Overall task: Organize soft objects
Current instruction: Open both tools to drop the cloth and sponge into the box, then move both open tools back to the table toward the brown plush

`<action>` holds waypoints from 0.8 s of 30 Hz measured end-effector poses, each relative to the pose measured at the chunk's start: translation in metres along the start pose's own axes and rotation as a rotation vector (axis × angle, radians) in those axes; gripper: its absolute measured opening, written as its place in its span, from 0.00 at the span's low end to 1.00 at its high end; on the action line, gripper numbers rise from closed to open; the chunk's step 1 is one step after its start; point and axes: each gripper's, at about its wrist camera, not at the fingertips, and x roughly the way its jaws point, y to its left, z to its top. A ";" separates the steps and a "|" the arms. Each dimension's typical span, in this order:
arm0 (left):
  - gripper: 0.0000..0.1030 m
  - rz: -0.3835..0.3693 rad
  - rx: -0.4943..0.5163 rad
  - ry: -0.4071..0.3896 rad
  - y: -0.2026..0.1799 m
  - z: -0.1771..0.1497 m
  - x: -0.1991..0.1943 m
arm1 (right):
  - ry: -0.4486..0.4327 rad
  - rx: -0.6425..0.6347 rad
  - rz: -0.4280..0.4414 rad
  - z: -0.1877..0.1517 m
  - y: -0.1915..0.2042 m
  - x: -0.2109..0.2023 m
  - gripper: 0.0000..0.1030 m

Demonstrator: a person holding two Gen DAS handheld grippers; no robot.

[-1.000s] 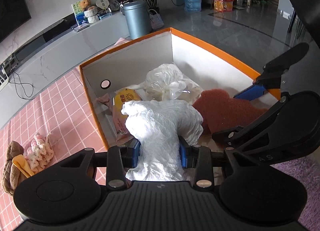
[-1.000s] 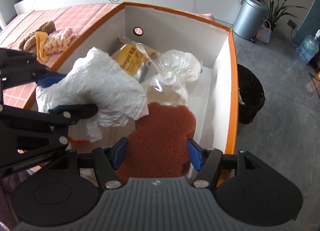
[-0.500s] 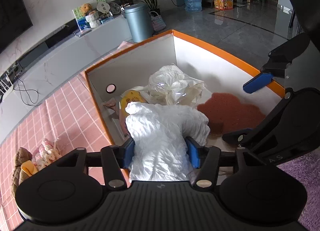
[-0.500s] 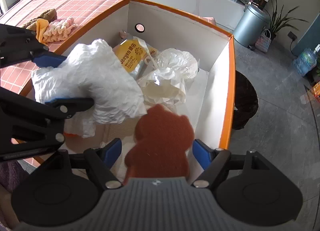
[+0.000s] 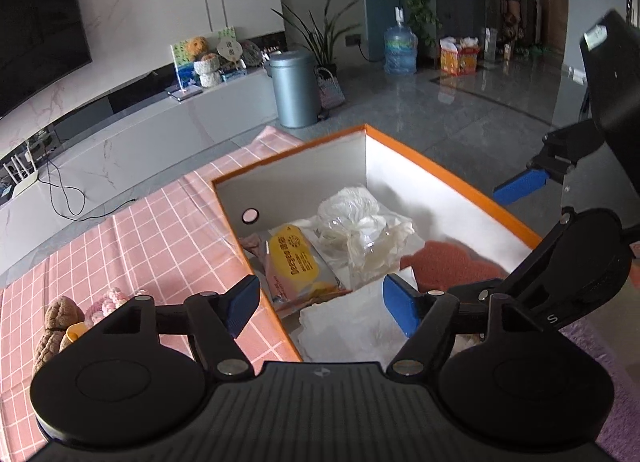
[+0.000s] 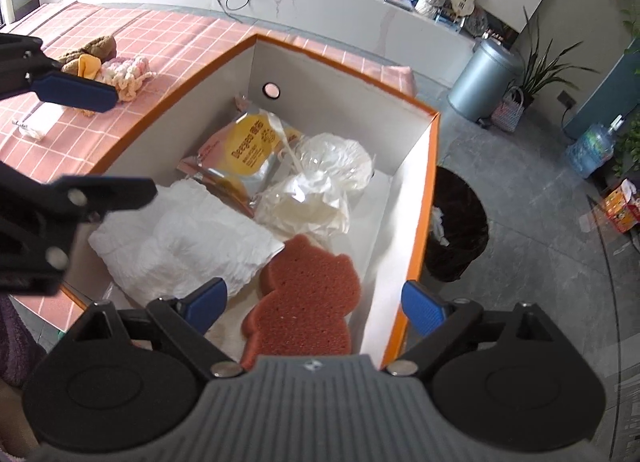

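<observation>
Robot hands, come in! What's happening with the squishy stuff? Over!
Left gripper open, right gripper open. White cloth and bear sponge lying in orange box. Plush toys wait on tablecloth. Nothing blocking.

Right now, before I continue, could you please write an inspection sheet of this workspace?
Surface: pink checked tablecloth, orange-rimmed box on it.
Job's things: white crumpled cloth, brown bear-shaped sponge, yellow-label packet and clear bags in the box; brown and pink soft items on the tablecloth.
Clutter: small white object on the tablecloth.
Grippers: left gripper open, right gripper open, both above the box.
Cables: black cable on the low cabinet.
Surroundings: grey bin, water bottle, plants.
</observation>
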 end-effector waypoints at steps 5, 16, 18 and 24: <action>0.80 0.003 -0.080 -0.055 0.017 -0.005 -0.018 | -0.041 0.006 -0.039 -0.001 0.001 -0.017 0.95; 0.80 0.001 -0.255 -0.142 0.049 -0.035 -0.045 | -0.232 0.115 -0.145 -0.013 0.016 -0.058 0.97; 0.80 0.010 -0.284 -0.163 0.055 -0.041 -0.050 | -0.290 0.132 -0.153 -0.015 0.024 -0.065 0.97; 0.80 0.056 -0.381 -0.211 0.078 -0.066 -0.066 | -0.429 0.189 -0.128 -0.016 0.055 -0.075 0.97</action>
